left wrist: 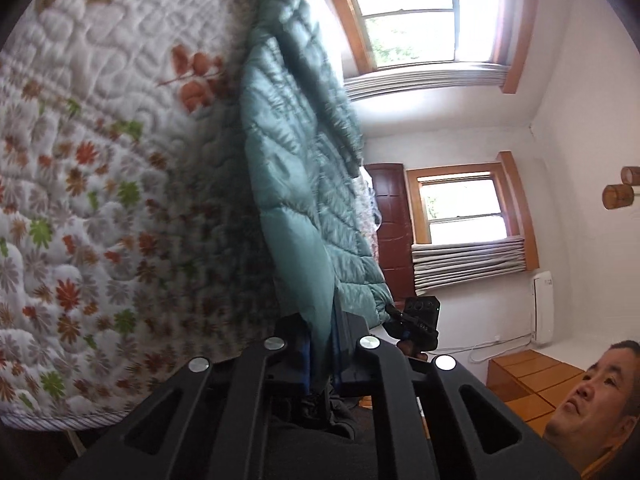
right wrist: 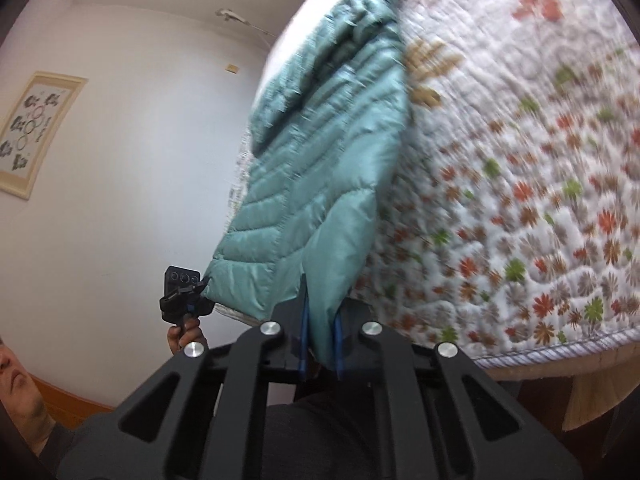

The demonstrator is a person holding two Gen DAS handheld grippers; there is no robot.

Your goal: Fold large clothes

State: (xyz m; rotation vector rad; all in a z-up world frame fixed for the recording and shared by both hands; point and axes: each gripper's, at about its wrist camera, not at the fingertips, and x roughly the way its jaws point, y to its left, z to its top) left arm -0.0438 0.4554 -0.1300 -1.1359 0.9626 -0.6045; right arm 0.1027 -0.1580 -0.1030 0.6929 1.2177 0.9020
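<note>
A teal quilted puffer jacket hangs stretched over the bed's floral quilt, lifted by its hem. My left gripper is shut on one hem corner, the cloth pinched between its black fingers. In the left wrist view the right gripper shows further off, clamped on the other hem corner. In the right wrist view the jacket runs away from my right gripper, which is shut on the hem between blue pads. The left gripper shows at the far corner, held by a hand.
The quilt covers the bed, whose near edge has striped piping. Two wood-framed windows and a white heater stand on one side. A framed picture hangs on the white wall. A person's face is at the edge of both views.
</note>
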